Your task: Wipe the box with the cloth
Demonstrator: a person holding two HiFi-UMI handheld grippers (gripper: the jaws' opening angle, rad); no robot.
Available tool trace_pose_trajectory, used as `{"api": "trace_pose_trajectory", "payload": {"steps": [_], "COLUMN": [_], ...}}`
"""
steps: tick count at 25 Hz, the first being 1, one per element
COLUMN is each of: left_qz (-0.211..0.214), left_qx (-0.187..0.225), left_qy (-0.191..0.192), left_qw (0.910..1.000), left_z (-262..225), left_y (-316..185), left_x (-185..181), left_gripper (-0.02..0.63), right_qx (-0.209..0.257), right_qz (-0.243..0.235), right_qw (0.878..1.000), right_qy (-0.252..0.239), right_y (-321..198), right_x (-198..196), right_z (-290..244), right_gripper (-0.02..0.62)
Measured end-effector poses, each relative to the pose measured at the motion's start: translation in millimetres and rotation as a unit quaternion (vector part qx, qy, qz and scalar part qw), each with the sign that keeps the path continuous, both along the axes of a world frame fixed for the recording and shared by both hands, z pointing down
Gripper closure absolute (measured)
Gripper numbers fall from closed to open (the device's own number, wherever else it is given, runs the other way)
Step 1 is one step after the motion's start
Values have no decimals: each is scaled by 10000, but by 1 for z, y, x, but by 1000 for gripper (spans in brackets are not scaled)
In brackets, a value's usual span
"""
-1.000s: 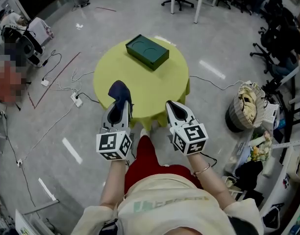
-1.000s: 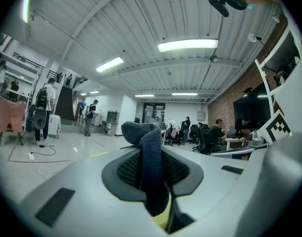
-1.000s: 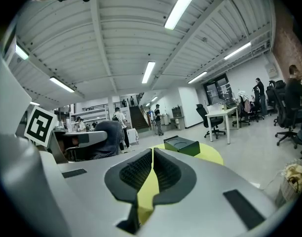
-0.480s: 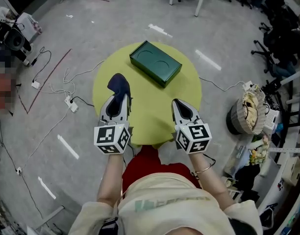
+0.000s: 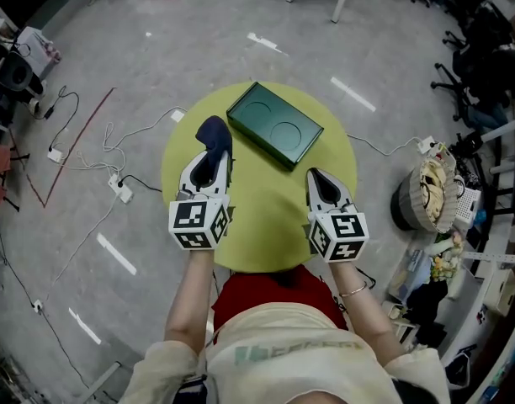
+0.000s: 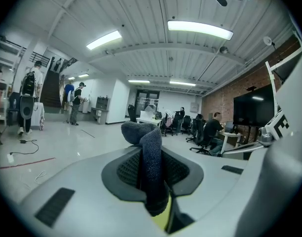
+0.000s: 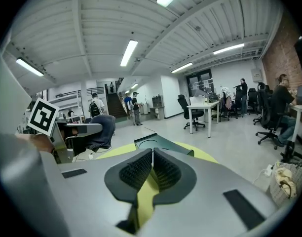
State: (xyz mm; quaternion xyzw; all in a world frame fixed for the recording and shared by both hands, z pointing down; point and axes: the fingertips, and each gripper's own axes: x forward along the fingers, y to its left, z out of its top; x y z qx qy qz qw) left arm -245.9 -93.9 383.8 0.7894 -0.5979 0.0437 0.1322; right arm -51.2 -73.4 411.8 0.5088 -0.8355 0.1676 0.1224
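The dark green rectangular box with two round recesses in its lid (image 5: 275, 124) lay flat on the far half of the round yellow-green table (image 5: 266, 213), its long axis running from far-left to near-right in the head view. From the jaws it lay ahead of both grippers: forward and to the right of the left gripper (image 5: 209, 160), forward and a little to the left of the right gripper (image 5: 319, 183).

The dark blue knitted cloth (image 5: 214, 133) stood up out of the left gripper's jaws, which were clamped on it, and its free end hung just beside the box's near-left end, seemingly not touching. That made the left side the nearer one, so my reading is that the wipe would call for a short reach forward and rightward along the lid.

The right gripper's jaws were pressed together with nothing between them.

Counted: one box, one cloth, one table, two grippers.
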Motion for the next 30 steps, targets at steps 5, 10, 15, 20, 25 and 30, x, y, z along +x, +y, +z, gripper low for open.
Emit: {"api": "trace_pose_trajectory", "payload": {"steps": [5,10,15,20,25,30], "left_qz": [219,499,682,893,1213,1710], "left_qx": [-174,-321,-507,-736,-983,-1284], "left_qy": [-108,-595,-982,-1026,-1146,-962], "left_qw": [9996,9965,9915,9880,9811,9721], "left_z": [11,21,47,74,99,120], "left_y": [-49,-106,-165,-220,-266,-284], "left_x": [-8,-13,-13,-8,-2,8], "left_gripper": [522,522,522,522,522,522], "right_qx": [-228,-441,-709,-958,-1187,-1366], "right_qz": [124,255,448,592,691,759], "right_qw": [9997,9987,9964,9935,9904,9875], "right_qy": [47,81,126,150,160,193], "right_y": [-22,-47,-66,-78,-86,-85], "right_x": [9,18,32,41,42,45], "right_z": [24,40,62,82,101,115], "right_gripper": [555,557,557,556,557,555]}}
